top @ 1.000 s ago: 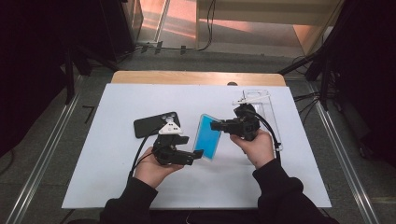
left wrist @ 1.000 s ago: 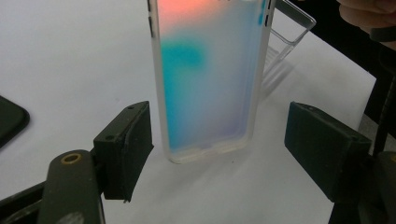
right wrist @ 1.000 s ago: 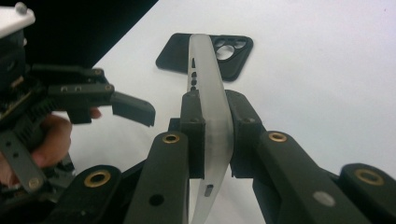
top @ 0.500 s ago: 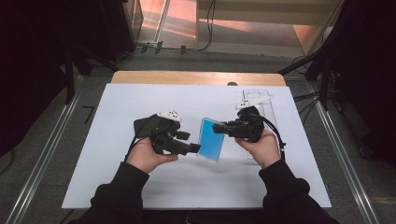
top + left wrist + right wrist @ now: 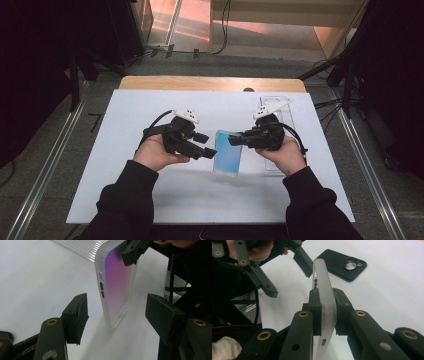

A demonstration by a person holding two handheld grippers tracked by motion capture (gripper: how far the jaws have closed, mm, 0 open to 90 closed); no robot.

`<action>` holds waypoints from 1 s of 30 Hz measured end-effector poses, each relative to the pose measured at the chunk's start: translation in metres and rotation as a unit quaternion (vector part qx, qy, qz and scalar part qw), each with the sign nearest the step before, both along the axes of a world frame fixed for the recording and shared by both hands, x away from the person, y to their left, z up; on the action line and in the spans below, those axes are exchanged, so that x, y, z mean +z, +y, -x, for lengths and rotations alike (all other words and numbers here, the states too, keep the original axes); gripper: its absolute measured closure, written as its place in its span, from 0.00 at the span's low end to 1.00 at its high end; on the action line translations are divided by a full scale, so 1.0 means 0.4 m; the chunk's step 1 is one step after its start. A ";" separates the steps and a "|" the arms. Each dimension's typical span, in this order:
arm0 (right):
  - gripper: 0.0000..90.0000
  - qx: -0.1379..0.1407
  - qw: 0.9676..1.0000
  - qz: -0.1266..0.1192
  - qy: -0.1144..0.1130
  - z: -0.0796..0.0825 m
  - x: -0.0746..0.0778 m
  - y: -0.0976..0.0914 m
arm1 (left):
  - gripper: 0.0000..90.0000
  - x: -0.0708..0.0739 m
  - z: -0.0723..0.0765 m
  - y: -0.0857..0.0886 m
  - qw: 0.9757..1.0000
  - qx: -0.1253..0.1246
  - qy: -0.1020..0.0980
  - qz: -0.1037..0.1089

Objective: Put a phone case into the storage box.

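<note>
My right gripper [image 5: 235,141] is shut on the top edge of a frosted phone case [image 5: 227,154] with a blue-purple tint. The case stands on end, its lower edge at the white sheet [image 5: 125,195]. In the right gripper view both pads [image 5: 315,312] of the right gripper [image 5: 325,305] squeeze the case's wall [image 5: 322,277]. My left gripper [image 5: 207,151] is open just left of the case. In the left gripper view, this gripper [image 5: 120,315] has one jaw on each side of the case [image 5: 116,287] without touching it. The right gripper [image 5: 135,250] pinches the case's top.
A black phone case [image 5: 344,263] lies flat on the sheet beyond the left gripper [image 5: 284,272]. A clear case [image 5: 274,107] lies at the back right behind my right hand. The table's wooden edge [image 5: 210,83] runs along the back.
My left gripper has moved away from the near edge and turned its open jaws toward the frosted case. The right gripper has kept hold and stood the case more upright.
</note>
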State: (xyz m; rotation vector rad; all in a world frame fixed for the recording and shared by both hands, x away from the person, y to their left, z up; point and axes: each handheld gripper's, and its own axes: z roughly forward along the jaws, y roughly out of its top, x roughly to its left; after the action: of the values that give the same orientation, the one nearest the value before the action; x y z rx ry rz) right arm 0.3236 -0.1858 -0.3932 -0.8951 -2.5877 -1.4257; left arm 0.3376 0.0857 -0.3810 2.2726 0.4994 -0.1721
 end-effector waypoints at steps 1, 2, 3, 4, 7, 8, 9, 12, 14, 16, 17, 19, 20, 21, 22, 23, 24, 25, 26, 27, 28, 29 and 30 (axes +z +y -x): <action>0.86 0.000 1.000 0.000 0.000 0.000 0.000 0.000 | 0.38 0.000 -0.001 -0.001 1.000 -0.005 -0.001 0.004; 0.86 0.013 1.000 0.005 -0.006 0.000 0.001 0.001 | 0.38 -0.001 -0.003 0.000 1.000 -0.012 0.003 0.008; 0.86 0.019 1.000 0.006 -0.008 0.001 0.002 0.001 | 0.38 -0.001 -0.005 0.000 1.000 -0.016 0.004 0.012; 0.86 0.025 1.000 0.007 -0.012 0.001 0.003 0.002 | 0.38 -0.002 -0.009 0.002 1.000 -0.019 0.006 0.014; 0.86 0.038 0.999 0.010 -0.016 0.002 0.005 0.003 | 0.38 -0.002 -0.014 0.005 1.000 -0.022 0.002 0.020; 0.86 0.051 0.998 0.011 -0.022 0.004 0.008 0.005 | 0.38 -0.003 -0.015 0.006 1.000 -0.022 0.001 0.023; 0.86 0.059 0.998 0.008 -0.024 0.006 0.009 0.006 | 0.39 -0.003 -0.015 0.007 0.999 -0.025 0.001 0.029; 0.86 0.073 0.997 0.005 -0.030 0.010 0.010 0.010 | 0.40 -0.004 -0.012 0.005 0.999 -0.036 0.002 0.031; 0.86 0.087 0.996 0.007 -0.037 0.015 0.011 0.017 | 0.41 -0.005 -0.008 0.001 0.999 -0.043 0.002 0.029; 0.85 0.098 0.994 0.011 -0.045 0.020 0.011 0.024 | 0.42 -0.007 -0.006 -0.002 0.998 -0.050 0.004 0.030; 0.85 0.104 0.993 0.012 -0.047 0.021 0.010 0.026 | 0.43 -0.007 -0.005 -0.003 0.998 -0.051 0.004 0.027; 0.85 0.110 0.992 0.013 -0.054 0.023 0.010 0.029 | 0.50 -0.007 -0.002 -0.004 0.998 -0.056 0.001 0.021; 0.85 0.111 0.992 0.013 -0.052 0.024 0.010 0.030 | 0.51 -0.007 -0.002 -0.003 0.998 -0.057 -0.003 0.021; 0.85 0.113 0.992 0.014 -0.052 0.025 0.010 0.031 | 0.55 -0.008 -0.002 -0.002 0.998 -0.057 -0.001 0.021; 0.85 0.115 0.992 0.014 -0.051 0.025 0.010 0.032 | 0.56 -0.009 -0.004 -0.002 0.998 -0.059 0.003 0.021; 0.85 0.120 0.991 0.015 -0.050 0.025 0.008 0.035 | 0.61 -0.009 -0.003 -0.002 0.998 -0.062 0.006 0.021; 0.85 0.120 0.991 0.015 -0.050 0.025 0.008 0.035 | 0.61 -0.010 0.000 -0.002 0.998 -0.066 0.002 0.020; 0.85 0.125 0.991 0.016 -0.047 0.025 0.006 0.039 | 0.71 -0.011 0.002 -0.002 0.997 -0.069 0.000 0.021; 0.85 0.125 0.991 0.016 -0.047 0.025 0.006 0.039 | 0.71 -0.011 0.004 -0.002 0.997 -0.075 -0.001 0.019; 0.85 0.127 0.991 0.017 -0.045 0.025 0.005 0.040 | 0.80 -0.010 0.007 -0.003 0.997 -0.080 0.000 0.021; 0.85 0.129 0.991 0.016 -0.041 0.025 0.004 0.042 | 0.86 -0.010 0.008 -0.004 0.996 -0.083 0.002 0.023; 0.85 0.132 0.990 0.018 -0.042 0.026 0.004 0.044 | 0.89 -0.011 0.008 -0.004 0.996 -0.084 0.007 0.022; 0.85 0.132 0.990 0.018 -0.040 0.025 0.003 0.045 | 0.89 -0.012 0.007 -0.005 0.996 -0.082 0.020 0.021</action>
State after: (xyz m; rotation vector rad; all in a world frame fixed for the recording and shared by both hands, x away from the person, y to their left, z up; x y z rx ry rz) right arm 0.3135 -0.1680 -0.3921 -0.4829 -2.6738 -1.3704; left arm 0.3348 0.0838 -0.3856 2.2725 0.3254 -0.3074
